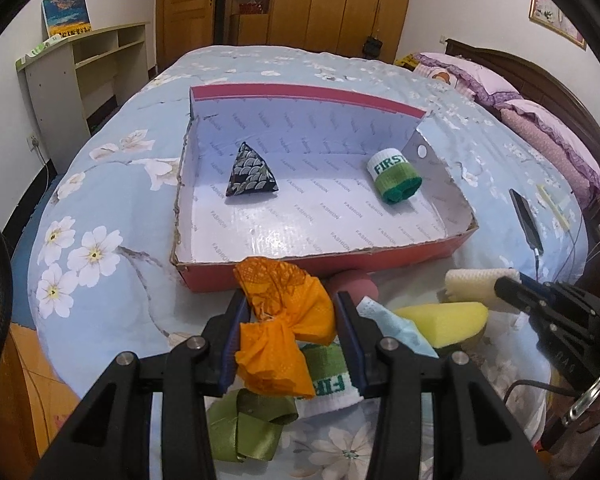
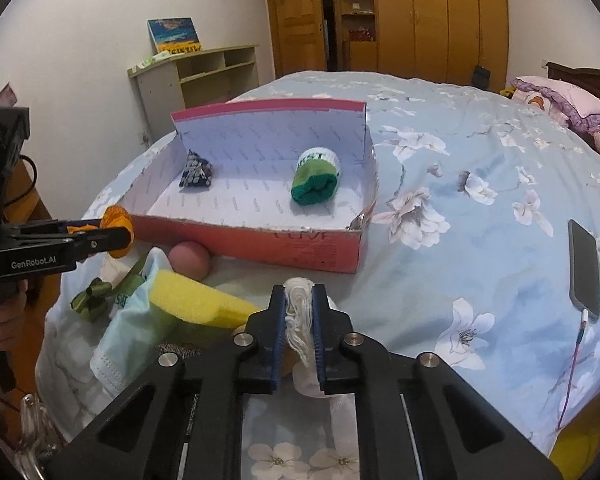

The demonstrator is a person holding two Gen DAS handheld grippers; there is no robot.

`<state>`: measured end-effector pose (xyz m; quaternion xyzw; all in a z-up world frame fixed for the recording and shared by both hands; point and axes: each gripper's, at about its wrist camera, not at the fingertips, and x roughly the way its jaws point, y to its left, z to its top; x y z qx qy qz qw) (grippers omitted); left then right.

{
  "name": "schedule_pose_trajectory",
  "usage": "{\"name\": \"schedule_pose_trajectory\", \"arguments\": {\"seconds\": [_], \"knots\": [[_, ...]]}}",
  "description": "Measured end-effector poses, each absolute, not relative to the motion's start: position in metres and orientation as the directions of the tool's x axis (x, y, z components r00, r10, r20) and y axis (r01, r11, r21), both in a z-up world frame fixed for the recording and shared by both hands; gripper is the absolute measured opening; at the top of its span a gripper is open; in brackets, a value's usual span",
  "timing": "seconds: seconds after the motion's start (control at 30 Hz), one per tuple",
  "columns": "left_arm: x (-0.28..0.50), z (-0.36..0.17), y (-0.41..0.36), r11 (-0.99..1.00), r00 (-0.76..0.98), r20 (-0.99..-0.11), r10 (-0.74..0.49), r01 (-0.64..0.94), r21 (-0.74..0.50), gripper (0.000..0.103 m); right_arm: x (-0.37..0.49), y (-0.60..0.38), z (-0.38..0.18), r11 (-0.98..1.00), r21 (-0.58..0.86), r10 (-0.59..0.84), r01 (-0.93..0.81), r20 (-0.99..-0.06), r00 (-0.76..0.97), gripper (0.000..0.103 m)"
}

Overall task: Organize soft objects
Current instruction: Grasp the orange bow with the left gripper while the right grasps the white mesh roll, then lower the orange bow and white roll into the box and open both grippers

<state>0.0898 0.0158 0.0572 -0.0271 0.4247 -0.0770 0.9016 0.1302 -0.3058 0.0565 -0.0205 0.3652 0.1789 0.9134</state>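
On the flowered bedspread lies an open red cardboard box (image 1: 300, 268) (image 2: 260, 240). Inside it sit a dark triangular patterned pouch (image 1: 252, 174) (image 2: 196, 172) and a rolled green-and-white sock (image 1: 394, 178) (image 2: 316, 180). My left gripper (image 1: 290, 300) (image 2: 120, 236) is shut on an orange cloth pouch (image 1: 284, 320) (image 2: 114, 216), held just before the box's near wall. To the right of it, my right gripper (image 2: 299, 292) (image 1: 508, 288) is shut on a cream-white cloth roll (image 2: 298, 312) (image 1: 472, 286), low over the bed.
A pile lies in front of the box: pink ball (image 1: 358, 286) (image 2: 190, 258), yellow sponge (image 1: 440, 320) (image 2: 196, 300), light blue face mask (image 1: 396, 328) (image 2: 128, 332), green ribbon (image 1: 252, 420), another sock (image 1: 328, 376). A phone (image 2: 584, 268) on a cable lies right; pillows (image 1: 540, 120) far right.
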Motion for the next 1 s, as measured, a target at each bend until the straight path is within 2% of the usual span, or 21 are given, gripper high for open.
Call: {"name": "schedule_pose_trajectory", "arguments": {"seconds": [0.4,1.0], "knots": [[0.093,0.071,0.017,0.988,0.657,-0.739,-0.151,0.117,-0.098,0.045,0.116,-0.304,0.089,0.924,0.067,0.338,-0.378,-0.608,0.719,0.012],[0.127,0.076,0.026,0.993,0.674,-0.73,-0.116,0.083,-0.081,0.045,0.134,-0.299,0.118,0.918,0.067,0.359,-0.392,-0.562,0.746,0.012]]}}
